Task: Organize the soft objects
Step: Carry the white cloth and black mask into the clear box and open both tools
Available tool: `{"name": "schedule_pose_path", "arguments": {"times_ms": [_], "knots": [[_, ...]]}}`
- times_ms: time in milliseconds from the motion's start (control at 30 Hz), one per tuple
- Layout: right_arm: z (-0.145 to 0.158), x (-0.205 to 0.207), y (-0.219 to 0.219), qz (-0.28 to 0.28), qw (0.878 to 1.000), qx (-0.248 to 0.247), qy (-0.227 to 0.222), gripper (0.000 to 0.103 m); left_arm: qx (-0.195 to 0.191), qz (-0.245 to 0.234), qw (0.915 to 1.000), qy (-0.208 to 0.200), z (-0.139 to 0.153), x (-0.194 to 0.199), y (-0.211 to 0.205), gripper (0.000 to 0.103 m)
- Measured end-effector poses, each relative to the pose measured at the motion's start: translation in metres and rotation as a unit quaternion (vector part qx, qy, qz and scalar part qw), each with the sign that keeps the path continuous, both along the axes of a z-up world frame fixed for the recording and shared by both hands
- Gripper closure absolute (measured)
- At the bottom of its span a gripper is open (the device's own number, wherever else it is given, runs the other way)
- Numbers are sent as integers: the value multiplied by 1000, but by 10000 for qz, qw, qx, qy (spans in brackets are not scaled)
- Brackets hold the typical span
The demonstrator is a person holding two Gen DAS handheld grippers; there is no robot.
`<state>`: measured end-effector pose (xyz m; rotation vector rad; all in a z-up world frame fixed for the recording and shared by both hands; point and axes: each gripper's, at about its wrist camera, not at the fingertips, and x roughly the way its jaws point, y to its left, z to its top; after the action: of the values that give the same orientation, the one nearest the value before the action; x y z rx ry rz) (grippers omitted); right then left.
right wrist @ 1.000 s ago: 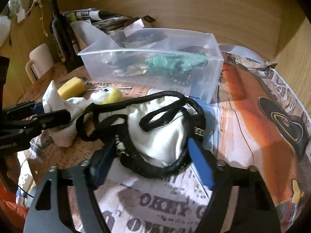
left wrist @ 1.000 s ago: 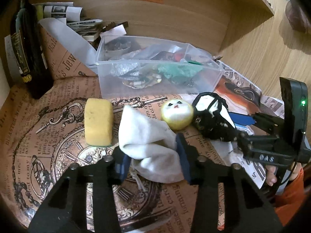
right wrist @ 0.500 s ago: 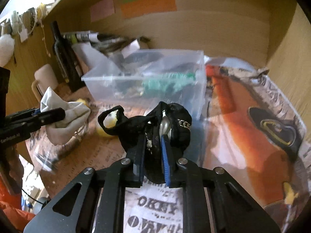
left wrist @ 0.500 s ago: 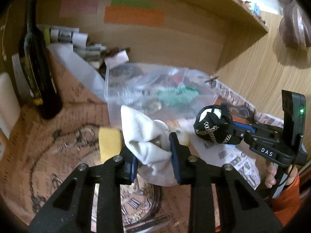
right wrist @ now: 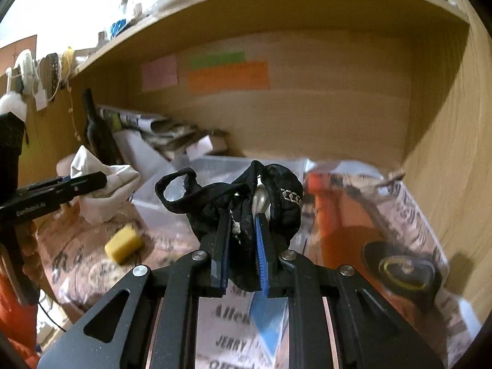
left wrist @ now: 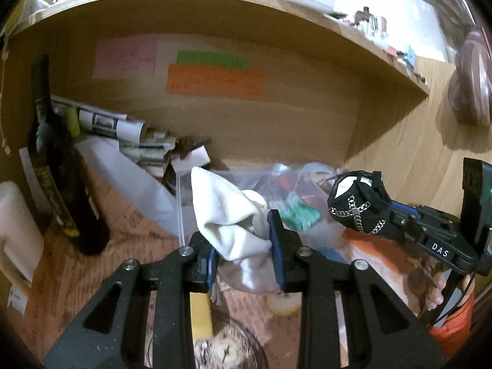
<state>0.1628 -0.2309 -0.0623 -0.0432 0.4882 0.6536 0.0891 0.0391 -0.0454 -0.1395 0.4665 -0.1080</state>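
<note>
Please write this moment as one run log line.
left gripper: shut on white cloth | right gripper: shut on black strappy garment | both lifted

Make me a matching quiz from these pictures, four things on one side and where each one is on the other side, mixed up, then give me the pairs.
Things:
1. white cloth
2. black strappy pouch with chains
3. yellow sponge
4. dark bottle

Places:
A. lying on the printed table cover
B. pinched in the right gripper
C. standing upright at the left, by the wooden back wall
D. pinched in the left gripper

Pairs: 1-D, 2-B, 3-A, 4-C
</note>
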Motion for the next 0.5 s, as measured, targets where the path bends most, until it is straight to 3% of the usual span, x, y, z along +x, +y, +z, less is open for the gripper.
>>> {"name": "schedule_pose_path", "arguments": {"times_ms": [200, 500], "knots": [[16, 20, 9, -6, 9997, 124, -229, 89, 69, 24, 10000, -54, 10, 29, 4, 74], [17, 49, 37, 130, 9995, 7, -301, 89, 118, -119, 9996, 240, 4, 77, 2, 74]]}}
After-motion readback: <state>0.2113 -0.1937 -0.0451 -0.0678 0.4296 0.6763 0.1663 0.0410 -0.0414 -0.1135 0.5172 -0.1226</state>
